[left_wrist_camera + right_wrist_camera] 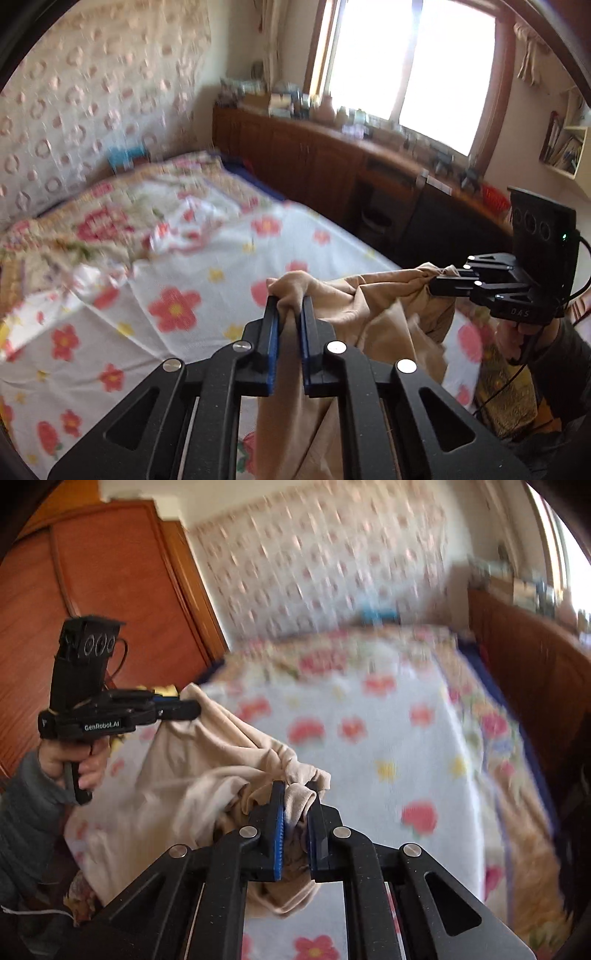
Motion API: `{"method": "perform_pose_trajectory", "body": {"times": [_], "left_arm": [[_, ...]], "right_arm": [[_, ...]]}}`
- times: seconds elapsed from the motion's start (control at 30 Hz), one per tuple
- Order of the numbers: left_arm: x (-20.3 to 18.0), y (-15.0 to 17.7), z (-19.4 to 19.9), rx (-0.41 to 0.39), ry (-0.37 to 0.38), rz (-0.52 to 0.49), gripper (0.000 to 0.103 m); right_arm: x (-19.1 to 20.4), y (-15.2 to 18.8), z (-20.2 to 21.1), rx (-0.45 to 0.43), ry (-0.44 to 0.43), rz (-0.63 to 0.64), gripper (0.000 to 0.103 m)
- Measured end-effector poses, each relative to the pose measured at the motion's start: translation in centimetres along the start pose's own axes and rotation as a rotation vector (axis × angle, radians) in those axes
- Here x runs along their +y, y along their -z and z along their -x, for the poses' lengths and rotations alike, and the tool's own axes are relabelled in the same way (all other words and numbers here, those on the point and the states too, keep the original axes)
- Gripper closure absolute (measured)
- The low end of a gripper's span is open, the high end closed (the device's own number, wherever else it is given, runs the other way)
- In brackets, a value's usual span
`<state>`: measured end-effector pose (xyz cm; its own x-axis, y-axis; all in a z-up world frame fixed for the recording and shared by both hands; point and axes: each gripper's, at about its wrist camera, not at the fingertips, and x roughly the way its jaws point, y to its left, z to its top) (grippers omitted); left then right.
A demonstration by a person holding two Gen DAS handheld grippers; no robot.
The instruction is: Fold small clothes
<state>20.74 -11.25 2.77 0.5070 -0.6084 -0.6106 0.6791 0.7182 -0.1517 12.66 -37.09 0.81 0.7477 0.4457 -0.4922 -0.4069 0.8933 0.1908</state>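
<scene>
2 sets of jaws clamped on bunched beige garment (384, 317) corners at lower centre above bed (207, 258); uneven pull, thin bite, could slip free.

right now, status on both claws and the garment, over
Left claw shut on beige garment. Right claw shut on its other bunched end. Garment slung between them above the floral bedsheet. Nothing in the way.

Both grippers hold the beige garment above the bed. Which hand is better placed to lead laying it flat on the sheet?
Probably the left. The left gripper pinches a neat corner of the beige garment, with bare flowered sheet ahead. The right gripper clamps a bunched wad, with folds hanging beside it.
</scene>
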Motion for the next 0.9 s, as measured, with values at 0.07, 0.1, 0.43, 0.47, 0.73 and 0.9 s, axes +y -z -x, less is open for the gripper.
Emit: {"method": "perform_pose_trajectory", "body": {"times": [0.07, 0.1, 0.43, 0.47, 0.73, 0.9], "left_arm": [[-1.1, -1.7, 4.6, -0.097, -0.029, -0.008, 0.092], [-1.9, -2.6, 7.5, -0.156, -0.046, -0.018, 0.092], [-7.9, -5.6, 25.8, -0.493, -0.197, -0.077, 0.093], [-8.4, -5.5, 27.0, -0.511, -0.192, -0.083, 0.093], [-9.2, -4.0, 30.9, -0.604, -0.164, -0.094, 0.093], [-5.8, -3.0, 27.4, -0.549, -0.177, -0.047, 0.093]], "right_arm": [[1.2, -2.0, 2.5, -0.068, -0.019, 0.039, 0.094], [2.0, -3.3, 4.0, -0.113, -0.014, 0.065, 0.094], [10.8, -11.8, 17.4, -0.411, -0.038, 0.287, 0.094], [11.6, -12.1, 18.4, -0.429, -0.034, 0.307, 0.094], [14.7, -13.3, 22.7, -0.470, -0.049, 0.388, 0.094], [12.2, -14.0, 17.8, -0.391, -0.042, 0.400, 0.094]]}}
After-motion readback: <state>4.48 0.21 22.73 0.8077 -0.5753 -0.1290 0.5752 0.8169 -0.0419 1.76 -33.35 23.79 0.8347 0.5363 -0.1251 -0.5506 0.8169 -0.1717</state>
